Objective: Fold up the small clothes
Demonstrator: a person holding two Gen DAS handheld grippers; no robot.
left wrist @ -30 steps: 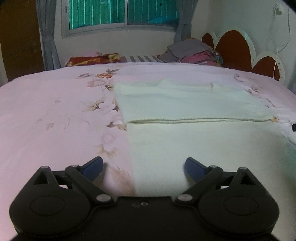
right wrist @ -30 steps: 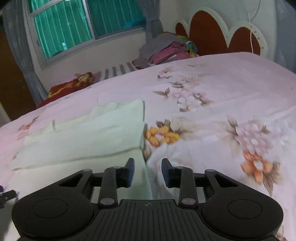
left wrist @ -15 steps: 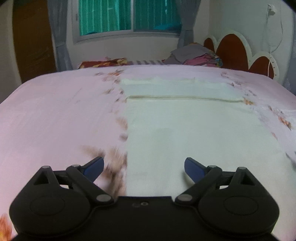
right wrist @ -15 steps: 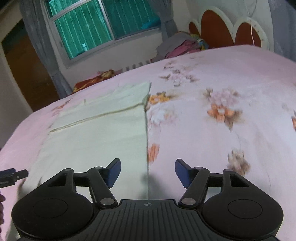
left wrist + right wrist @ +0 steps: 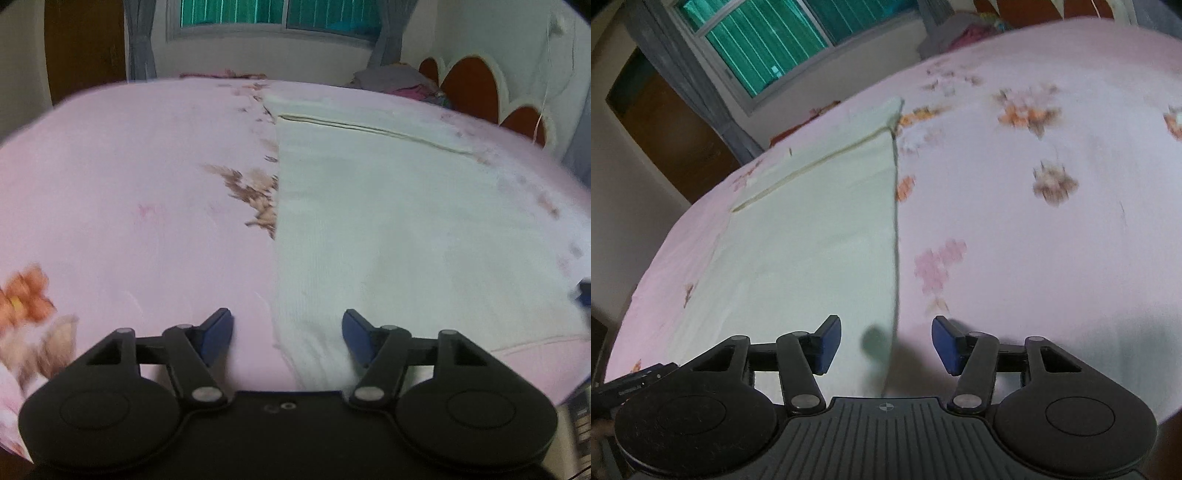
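- Left hand-held gripper [image 5: 287,334]: jaws are standing spread wide, pinching nothing. It's hovering over the near left corner zone of the cream garment [image 5: 406,229], with the cloth's left edge running up between the fingers.
- Right hand-held gripper [image 5: 885,341]: jaws also spread, gripping nothing. It's straddling the garment's right edge, left finger over cloth and right finger over bare sheet. I can't tell if either gripper is touching the fabric.
- The garment is lying flat on the bed [image 5: 129,192], on the pink floral sheet, mostly smooth. The near hem is showing to the right of the left gripper in the left wrist view.
- Further up, a horizontal line [image 5: 812,164] is crossing the cloth. It's reading as a fold edge or seam with a second layer beyond it, so I'm judging one fold at the far end as likely done.
- Remaining, as a judgement: near corners are not yet gripped, and the near half is still needing to be brought over toward that far line, then possibly a crosswise fold.
- Far back: a pile of clothes [image 5: 395,79] is sitting by the headboard [image 5: 476,88], under the window [image 5: 757,48]. Whether those are finished or waiting, I can't say.
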